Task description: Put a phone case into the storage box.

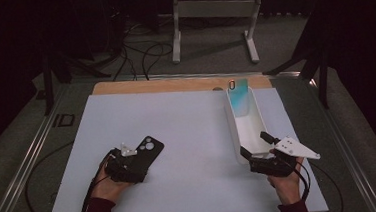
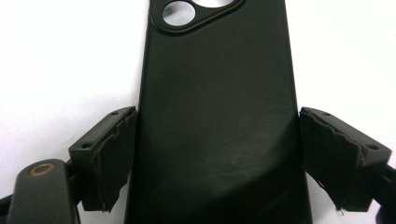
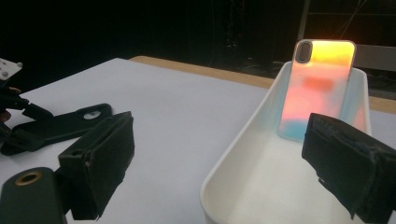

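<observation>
- High view: black case [image 1: 146,153] lower left on the mat [image 1: 188,136], left gripper [image 1: 126,165] at its near end; right gripper [image 1: 259,153] spread over the tray [image 1: 238,132] end.
- Left gripper view: jaws flank the case [image 2: 219,116] long edges, left pad touching, right barely off. Likely light, bendy, slick; pinch across the edges.
- Right gripper view: jaws wide, nothing between; iridescent case [image 3: 317,88] leans in the tray [image 3: 243,154], upper right.

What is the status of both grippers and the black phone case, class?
Left gripper straddling flat black phone case, pads not pressing. Right gripper open at long white tray. Nothing blocking.

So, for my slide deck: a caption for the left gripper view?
Left gripper straddling a black phone case lying on the white table.
</observation>
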`<state>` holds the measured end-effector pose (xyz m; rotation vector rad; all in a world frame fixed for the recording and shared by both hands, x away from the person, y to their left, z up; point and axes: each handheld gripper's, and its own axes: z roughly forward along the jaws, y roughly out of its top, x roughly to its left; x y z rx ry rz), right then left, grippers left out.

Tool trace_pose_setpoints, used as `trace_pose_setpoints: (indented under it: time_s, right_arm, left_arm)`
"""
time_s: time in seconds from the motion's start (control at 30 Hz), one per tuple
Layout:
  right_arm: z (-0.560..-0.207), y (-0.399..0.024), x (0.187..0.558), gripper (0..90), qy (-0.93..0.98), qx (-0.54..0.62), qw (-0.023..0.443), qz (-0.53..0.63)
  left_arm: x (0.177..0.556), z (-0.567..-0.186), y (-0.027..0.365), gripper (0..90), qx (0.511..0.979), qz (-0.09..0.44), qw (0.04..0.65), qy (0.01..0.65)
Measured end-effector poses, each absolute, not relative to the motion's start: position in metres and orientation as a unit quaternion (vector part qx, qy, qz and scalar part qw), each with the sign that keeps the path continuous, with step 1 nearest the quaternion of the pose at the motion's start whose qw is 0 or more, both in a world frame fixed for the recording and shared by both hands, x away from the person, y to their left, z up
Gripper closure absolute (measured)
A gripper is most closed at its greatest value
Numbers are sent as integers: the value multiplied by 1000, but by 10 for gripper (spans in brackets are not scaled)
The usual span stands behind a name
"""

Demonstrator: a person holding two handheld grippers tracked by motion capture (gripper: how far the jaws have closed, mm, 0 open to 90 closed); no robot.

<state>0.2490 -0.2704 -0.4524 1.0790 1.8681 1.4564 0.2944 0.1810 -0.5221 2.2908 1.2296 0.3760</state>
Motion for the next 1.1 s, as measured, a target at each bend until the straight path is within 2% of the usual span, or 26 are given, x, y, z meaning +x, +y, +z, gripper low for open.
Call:
trace_pose_setpoints:
  time_s: [0.6,1.1]
  right_arm:
    - [-443,-270,257,89,693,411,249,537]
    - [-433,-265,267,82,698,415,226,537]
  left_arm:
    - [289,-494,180,156,823,194,301,442]
    - [289,-467,167,154,821,233,336,400]
